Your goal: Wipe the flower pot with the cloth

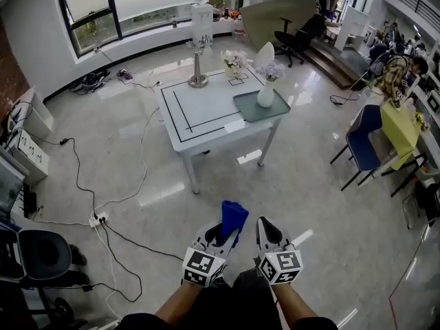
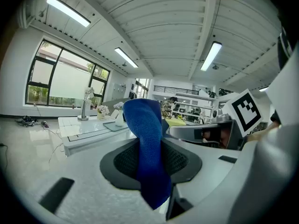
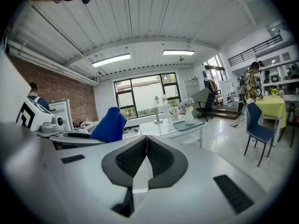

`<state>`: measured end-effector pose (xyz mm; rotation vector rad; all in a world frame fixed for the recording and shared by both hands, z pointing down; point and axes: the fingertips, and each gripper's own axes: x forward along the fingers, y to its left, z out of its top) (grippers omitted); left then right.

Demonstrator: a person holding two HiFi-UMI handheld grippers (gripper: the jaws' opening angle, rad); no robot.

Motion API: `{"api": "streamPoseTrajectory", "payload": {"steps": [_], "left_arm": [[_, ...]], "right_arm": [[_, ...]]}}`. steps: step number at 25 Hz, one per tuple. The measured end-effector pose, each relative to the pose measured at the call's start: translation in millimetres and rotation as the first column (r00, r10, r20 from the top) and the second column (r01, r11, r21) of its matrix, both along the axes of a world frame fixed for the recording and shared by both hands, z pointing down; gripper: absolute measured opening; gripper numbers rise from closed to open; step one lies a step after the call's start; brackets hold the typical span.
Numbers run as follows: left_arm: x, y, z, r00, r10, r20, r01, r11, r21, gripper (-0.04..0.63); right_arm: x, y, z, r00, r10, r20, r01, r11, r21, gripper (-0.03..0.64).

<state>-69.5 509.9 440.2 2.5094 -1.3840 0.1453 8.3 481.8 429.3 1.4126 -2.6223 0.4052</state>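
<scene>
- While the white square table with black lines on its top point(image 1: 206, 112) stands well ahead of both grippers, across a stretch of glossy floor, the wiping cannot be under way. By my reading the task is at its very start.
- On the far right corner of that table, as seen from the grippers, lies a flat grey-green tray point(image 1: 249, 110).
- The left gripper point(image 1: 221, 231) is held low and close to the person's body, with its jaws clamped on the cloth. Its own view shows the fabric pinched between the ribbed black pads.
- The right gripper point(image 1: 267, 227) sits just beside the left one. Its jaws are pressed together with nothing between them, so it is empty.
- The white, narrow-necked flower pot with pale purple blooms point(image 1: 266, 93) stands upright on the tray, far beyond both sets of jaws and a little right of the line the left gripper points along. No gripper touches it.
- The bright blue terry cloth point(image 1: 232, 218) rises from the left gripper's jaws and flops over at the tip — a loose end hangs below the pads point(image 2: 148, 139).
- Done, as far as can be judged: the cloth is in hand. Left to do: crossing to the table, bringing the cloth against the pot — perhaps with the free right gripper steadying it — and all of the wiping.
</scene>
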Motion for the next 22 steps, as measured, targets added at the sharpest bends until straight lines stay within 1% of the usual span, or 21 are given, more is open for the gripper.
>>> {"api": "streamPoseTrajectory", "payload": {"steps": [6, 10, 16, 19, 22], "left_arm": [[0, -23, 8, 1.000, 0.009, 0.001, -0.009, 1.000, -0.027, 0.123], [7, -53, 19, 1.000, 0.019, 0.006, -0.019, 0.999, -0.045, 0.123], [18, -117, 14, 1.000, 0.009, 0.029, -0.007, 0.998, -0.059, 0.123], [21, -166, 14, 0.999, -0.002, 0.044, 0.005, 0.999, -0.054, 0.123], [26, -222, 14, 0.998, -0.028, 0.053, 0.032, 0.997, -0.066, 0.123]], "right_arm": [[4, -14, 10, 1.000, 0.013, -0.011, -0.013, 0.999, -0.038, 0.009], [14, -42, 22, 1.000, 0.026, -0.005, -0.026, 0.997, -0.066, 0.009], [26, -114, 35, 1.000, 0.021, 0.019, -0.019, 0.994, -0.106, 0.009], [29, -164, 37, 0.999, 0.002, 0.039, 0.002, 0.994, -0.114, 0.009], [35, -219, 38, 0.999, -0.020, 0.039, 0.025, 0.992, -0.123, 0.009]]}}
